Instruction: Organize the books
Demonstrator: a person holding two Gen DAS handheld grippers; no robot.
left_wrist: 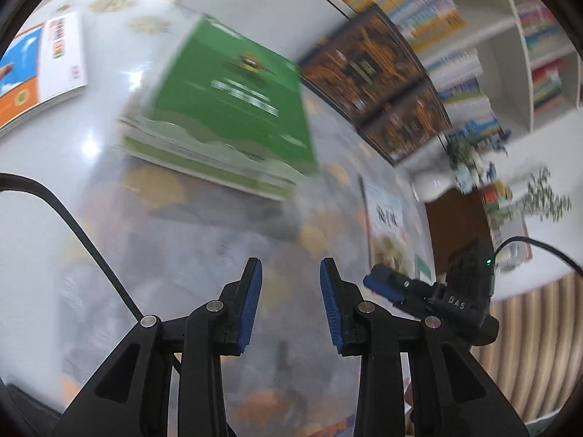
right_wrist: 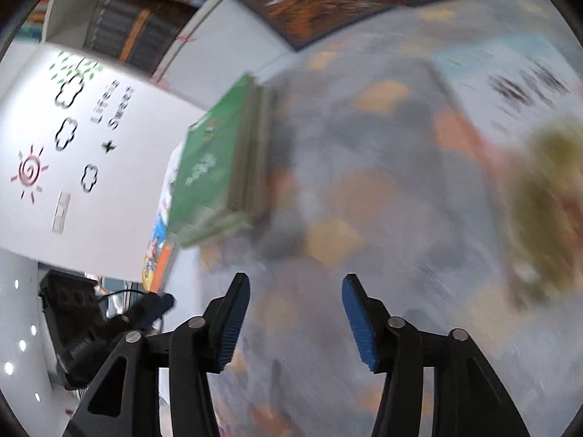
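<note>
Both grippers are empty and off the books. The left gripper (left_wrist: 290, 273) has its jaws a little apart with nothing between the pads; the right gripper (right_wrist: 296, 287) stands wider, also with nothing in it.

The green stack (left_wrist: 226, 109) (looks like two or three green-covered books piled flush) lies flat on the pale patterned table (left_wrist: 91, 138), ahead of both grippers and untouched. My read: it's the pile being built, since its edges line up.

Other books lie loose around it: an orange-and-blue book (left_wrist: 40, 69) well off to the left, two dark brown books (left_wrist: 375, 87) side by side at the table's far edge, and a pale illustrated book (right_wrist: 510, 116) to the right, which is blurred.

The open jaws suggest a reach for the next book; which one, I can't tell. Shelves (left_wrist: 510, 54) of books stand behind the table.
</note>
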